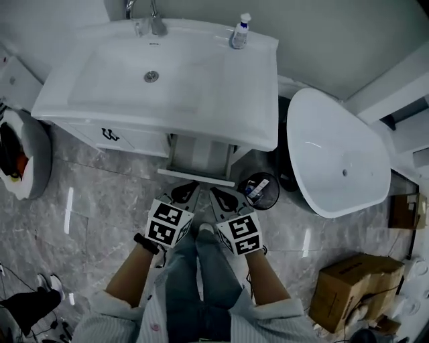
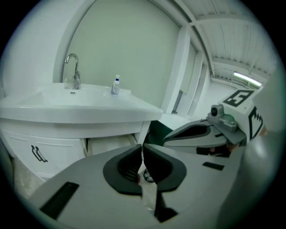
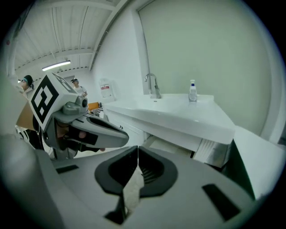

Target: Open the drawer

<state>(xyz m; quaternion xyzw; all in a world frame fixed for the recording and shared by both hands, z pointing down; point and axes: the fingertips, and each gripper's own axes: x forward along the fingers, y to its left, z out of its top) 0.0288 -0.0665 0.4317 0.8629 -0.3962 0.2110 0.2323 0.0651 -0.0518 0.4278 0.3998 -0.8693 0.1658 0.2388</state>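
a person is standing in front of a white vanity, holding the left gripper and the right gripper side by side, close together, above the grey marble floor. the left gripper's jaws are sitting together with nothing between them, and the right gripper's jaws are likewise pressed together and empty. the drawer is standing partly pulled out from under the right half of the sink basin, its front edge lying just beyond both gripper tips, and neither gripper is touching it. a faucet and a small pump bottle are standing at the back of the basin. a small black waste bin is sitting just right of the drawer, beside a white oval fixture, and a cardboard box is resting on the floor at the lower right.
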